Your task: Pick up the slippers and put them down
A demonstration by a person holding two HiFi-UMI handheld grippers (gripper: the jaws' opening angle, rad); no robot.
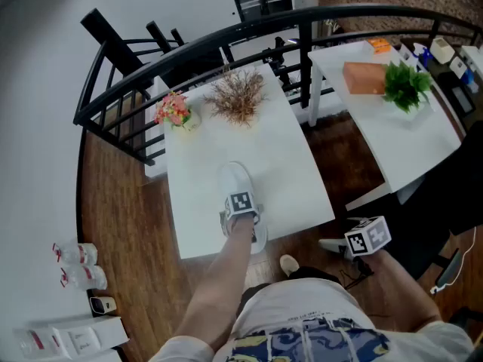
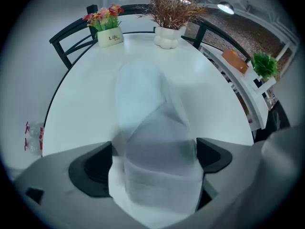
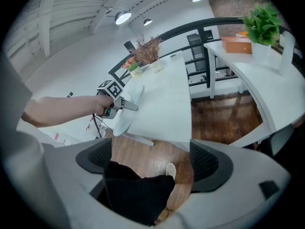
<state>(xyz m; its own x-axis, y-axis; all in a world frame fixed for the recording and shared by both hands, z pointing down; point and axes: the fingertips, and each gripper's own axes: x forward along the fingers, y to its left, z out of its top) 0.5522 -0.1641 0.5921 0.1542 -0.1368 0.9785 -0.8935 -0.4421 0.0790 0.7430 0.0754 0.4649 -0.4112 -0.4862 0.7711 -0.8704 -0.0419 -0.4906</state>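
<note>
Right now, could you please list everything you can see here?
white fabric slipper: one seen, white, table's near edge
rectangular white table: one, white, centre
pink flowers in cream pot: one, pink, table's far end
dried brown plant in white vase: one, brown, beside the flowers
second white table: one, white, right
orange box: one, orange, on second table
green potted plant: one, green, beside the box
clear plastic bottles: two, clear, wooden floor, left
left gripper: one, shut on slipper
right gripper: one, open, empty

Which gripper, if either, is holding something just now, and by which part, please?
The left gripper grips the slipper across its near end; the right gripper is open and empty.
</note>
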